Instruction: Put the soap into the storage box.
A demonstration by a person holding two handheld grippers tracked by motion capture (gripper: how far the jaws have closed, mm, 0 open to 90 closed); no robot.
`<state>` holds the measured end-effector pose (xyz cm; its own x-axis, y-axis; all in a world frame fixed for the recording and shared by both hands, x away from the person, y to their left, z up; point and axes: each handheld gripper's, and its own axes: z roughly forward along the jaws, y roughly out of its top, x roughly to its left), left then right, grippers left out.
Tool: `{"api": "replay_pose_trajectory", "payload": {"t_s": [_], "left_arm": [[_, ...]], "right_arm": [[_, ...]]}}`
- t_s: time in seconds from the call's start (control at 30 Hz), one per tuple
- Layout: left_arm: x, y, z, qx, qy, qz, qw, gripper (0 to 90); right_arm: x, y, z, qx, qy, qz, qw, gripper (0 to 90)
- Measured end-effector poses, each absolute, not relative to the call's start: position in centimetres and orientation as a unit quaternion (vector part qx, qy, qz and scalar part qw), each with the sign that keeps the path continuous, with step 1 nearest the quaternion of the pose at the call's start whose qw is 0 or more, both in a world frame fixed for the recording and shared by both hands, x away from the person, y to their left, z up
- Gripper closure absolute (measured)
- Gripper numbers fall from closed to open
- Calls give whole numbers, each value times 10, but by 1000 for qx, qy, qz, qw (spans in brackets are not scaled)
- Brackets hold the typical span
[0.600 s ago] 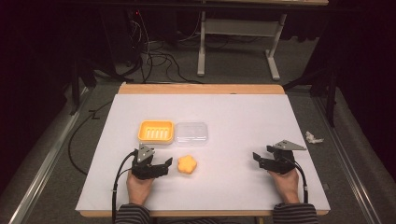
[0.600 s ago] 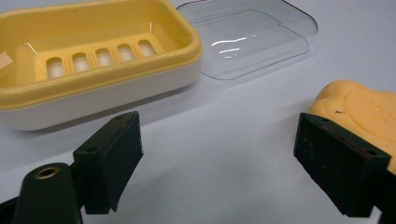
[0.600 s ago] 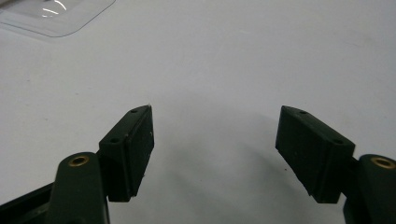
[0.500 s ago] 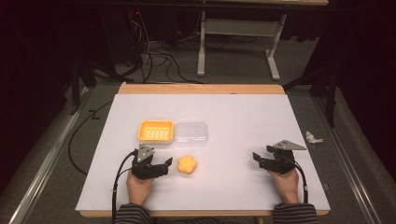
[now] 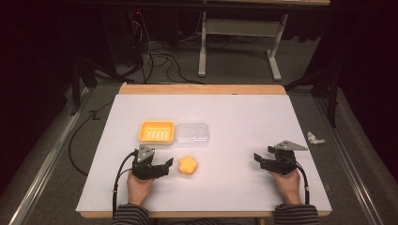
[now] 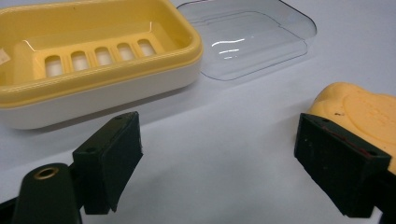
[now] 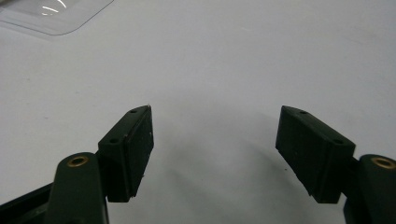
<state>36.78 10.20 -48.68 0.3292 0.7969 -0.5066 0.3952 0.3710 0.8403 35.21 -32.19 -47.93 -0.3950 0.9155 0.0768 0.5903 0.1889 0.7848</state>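
A flower-shaped orange soap (image 5: 188, 165), lying flat with no evident long axis, rests on the white tabletop (image 5: 244, 122) just beside the left tongs (image 5: 165, 165), near a yellow slotted soap dish (image 5: 157, 131) whose long axis runs left to right. A clear lid (image 5: 192, 134) lies against the dish's right side. Both left and right tongs (image 5: 259, 158) stand wide open, gripping nothing.

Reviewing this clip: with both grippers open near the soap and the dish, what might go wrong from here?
1. The left gripper is open, and the orange soap lies at one jaw's outer side rather than between the jaws; closing now would likely nudge it away.
2. The clear lid lies flat beside the yellow soap dish; it is thin and may slide when gripped.
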Motion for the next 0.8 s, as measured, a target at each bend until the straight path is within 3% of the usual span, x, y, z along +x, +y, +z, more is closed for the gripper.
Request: {"api": "replay_pose_trajectory", "payload": {"t_s": [0.43,0.8], "left_arm": [[358,101,-476,535,555,166,615,146],[354,88,-465,567,534,158,607,143]], "right_arm": [[355,-323,-480,519,738,382,201,278],[357,-321,-481,514,748,371,196,279]]}}
